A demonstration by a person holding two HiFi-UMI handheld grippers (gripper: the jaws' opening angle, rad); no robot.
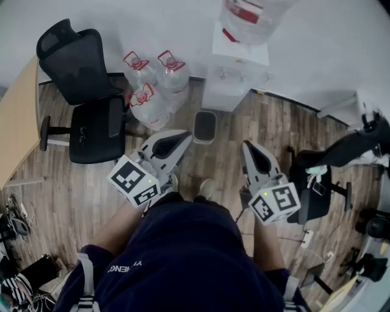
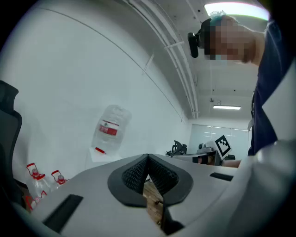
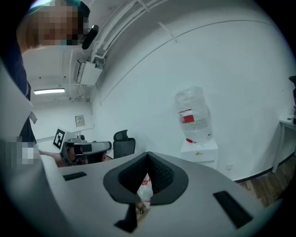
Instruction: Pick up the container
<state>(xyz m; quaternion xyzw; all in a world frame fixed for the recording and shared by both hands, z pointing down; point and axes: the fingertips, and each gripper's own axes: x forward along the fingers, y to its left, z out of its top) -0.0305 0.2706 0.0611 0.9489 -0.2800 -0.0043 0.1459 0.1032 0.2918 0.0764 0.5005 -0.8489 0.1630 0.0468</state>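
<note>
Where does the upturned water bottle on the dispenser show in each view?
Head view: upturned water bottle at top edge, right of centre.
Left gripper view: bottle left of centre, mid-height.
Right gripper view: bottle right of centre, mid-height.
Shared landmark: white dispenser beneath it.

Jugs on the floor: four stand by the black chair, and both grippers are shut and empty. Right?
No. The head view shows three jugs by the black chair, not four. The left gripper and right gripper are indeed shut and empty.
</note>
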